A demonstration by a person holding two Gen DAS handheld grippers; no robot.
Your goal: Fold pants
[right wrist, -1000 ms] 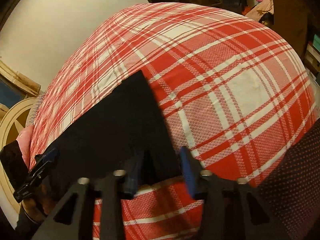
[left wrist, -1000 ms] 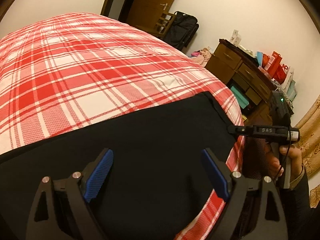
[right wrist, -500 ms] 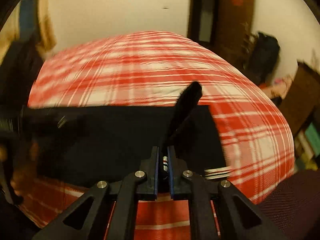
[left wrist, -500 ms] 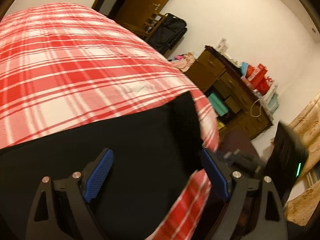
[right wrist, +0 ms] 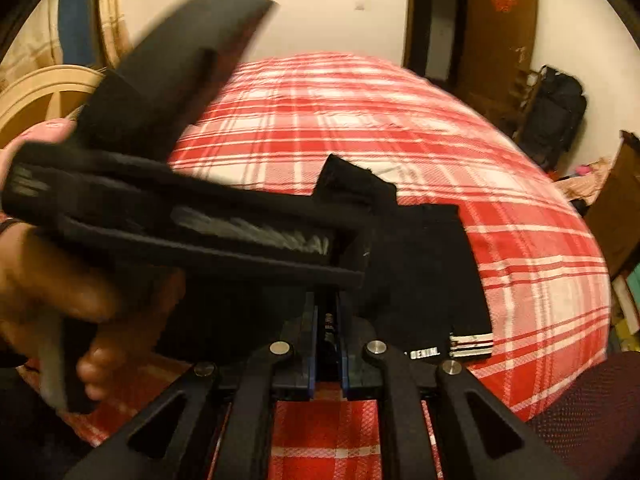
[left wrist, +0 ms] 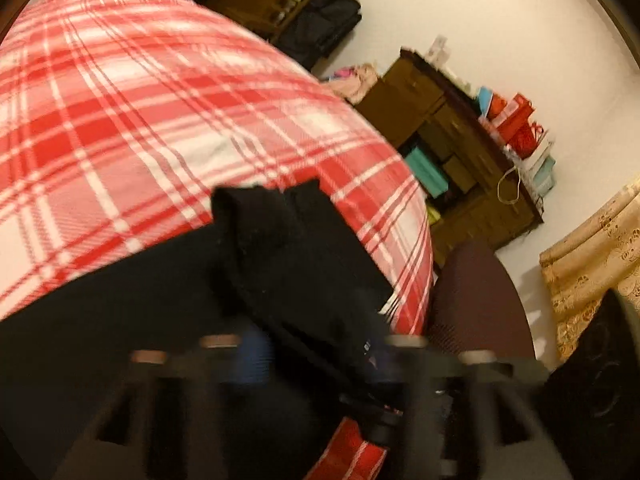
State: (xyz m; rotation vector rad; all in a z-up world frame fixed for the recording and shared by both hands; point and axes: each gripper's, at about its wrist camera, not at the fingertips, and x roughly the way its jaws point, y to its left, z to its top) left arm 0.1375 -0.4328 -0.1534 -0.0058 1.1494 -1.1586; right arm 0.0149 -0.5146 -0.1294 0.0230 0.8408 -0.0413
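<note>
1. Pants (right wrist: 420,264) of black fabric are lying on the red-and-white plaid bedspread (left wrist: 160,120), near its edge, with one end lifted and bunched.
2. The right gripper (right wrist: 327,320) is pinching a fold of the black fabric, its blue-padded fingers (right wrist: 310,344) pressed nearly together.
3. The left gripper (left wrist: 316,356) is blurring over the cloth; whether it is gripping cannot be told.
4. A hand (right wrist: 60,292) is holding the left gripper's handle in the right wrist view.
5. A brown wooden dresser (left wrist: 460,152) is standing beside the bed.
</note>
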